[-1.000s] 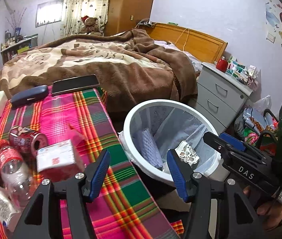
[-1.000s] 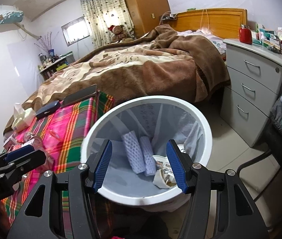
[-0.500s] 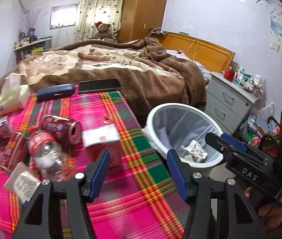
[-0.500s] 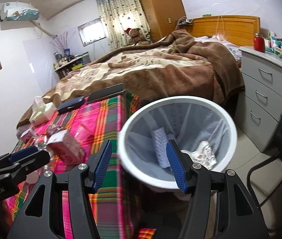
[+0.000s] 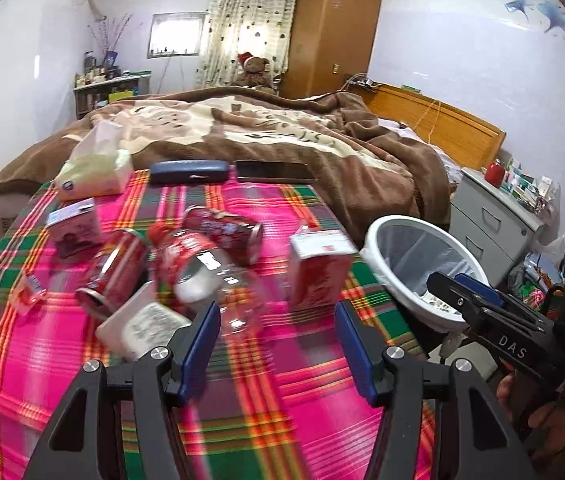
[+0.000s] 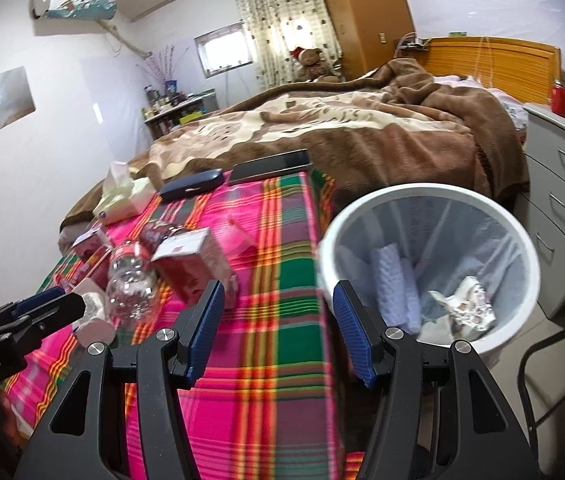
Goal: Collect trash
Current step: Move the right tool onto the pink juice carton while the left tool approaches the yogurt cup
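Trash lies on the pink plaid table [image 5: 282,360]: a clear plastic bottle [image 5: 206,276] with a red label, two red cans [image 5: 114,268] [image 5: 226,232], a red and white carton [image 5: 318,268], a white packet [image 5: 142,326] and a small pink box [image 5: 76,226]. My left gripper [image 5: 278,340] is open and empty, just in front of the bottle and carton. The white lined bin [image 6: 430,264] stands right of the table and holds foam sleeves and crumpled paper [image 6: 466,304]. My right gripper [image 6: 278,324] is open and empty over the table's right edge beside the bin.
A tissue pack [image 5: 94,172], a dark glasses case [image 5: 188,171] and a phone [image 5: 274,171] lie at the table's far edge. Behind is a bed with a brown blanket [image 5: 282,132]. A grey drawer unit [image 6: 562,192] stands right of the bin.
Both grippers swung left, away from the bin and toward the table. The trash pile now sits in front of the left gripper. Both stayed open.
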`<state>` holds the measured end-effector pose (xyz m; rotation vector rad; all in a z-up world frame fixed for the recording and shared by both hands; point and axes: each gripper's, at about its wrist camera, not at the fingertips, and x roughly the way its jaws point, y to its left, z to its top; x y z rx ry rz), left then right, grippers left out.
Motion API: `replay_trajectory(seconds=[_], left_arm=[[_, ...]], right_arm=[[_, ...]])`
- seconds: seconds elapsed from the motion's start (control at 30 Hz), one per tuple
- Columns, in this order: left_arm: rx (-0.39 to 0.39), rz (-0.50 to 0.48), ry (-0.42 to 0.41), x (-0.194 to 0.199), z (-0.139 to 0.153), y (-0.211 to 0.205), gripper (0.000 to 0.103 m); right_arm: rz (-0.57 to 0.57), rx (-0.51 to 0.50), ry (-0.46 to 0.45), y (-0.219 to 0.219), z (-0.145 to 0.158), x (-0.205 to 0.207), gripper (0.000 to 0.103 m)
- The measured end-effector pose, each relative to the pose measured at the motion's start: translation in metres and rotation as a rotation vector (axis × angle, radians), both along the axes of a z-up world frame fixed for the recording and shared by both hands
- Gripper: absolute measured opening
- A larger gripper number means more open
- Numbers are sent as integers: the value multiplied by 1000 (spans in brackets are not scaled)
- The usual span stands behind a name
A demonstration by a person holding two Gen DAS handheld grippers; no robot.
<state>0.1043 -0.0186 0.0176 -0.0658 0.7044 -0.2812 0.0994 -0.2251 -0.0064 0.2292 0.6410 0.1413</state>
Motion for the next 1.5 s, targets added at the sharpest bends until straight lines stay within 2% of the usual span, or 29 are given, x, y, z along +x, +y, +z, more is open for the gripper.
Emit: replay_trajectory(seconds=[0.37, 0.47, 0.57, 0.8, 1.0, 1.23, 1.5], left_arm=[[-12, 103, 42, 0, -16, 52, 62], [-16, 119, 55, 2, -22, 61, 62], [-22, 128, 66, 4, -27, 69, 70], [-39, 144, 111, 12, -41, 81, 71], [-103, 143, 182, 26, -57, 85, 71], [-166, 158, 200, 38, -65, 85, 71], [-130, 182, 208, 48, -67, 92, 71]], right_arm=[[74, -11, 23, 35, -8, 16, 58], [88, -5, 27, 41, -9, 19, 64], [99, -6, 32, 44, -10, 22, 65], [109, 6, 45, 52, -12, 35, 65], [130, -4, 57, 62, -13, 43, 65], [124, -11, 67, 66, -13, 53, 65], [119, -30, 97, 69, -19, 61, 65]])
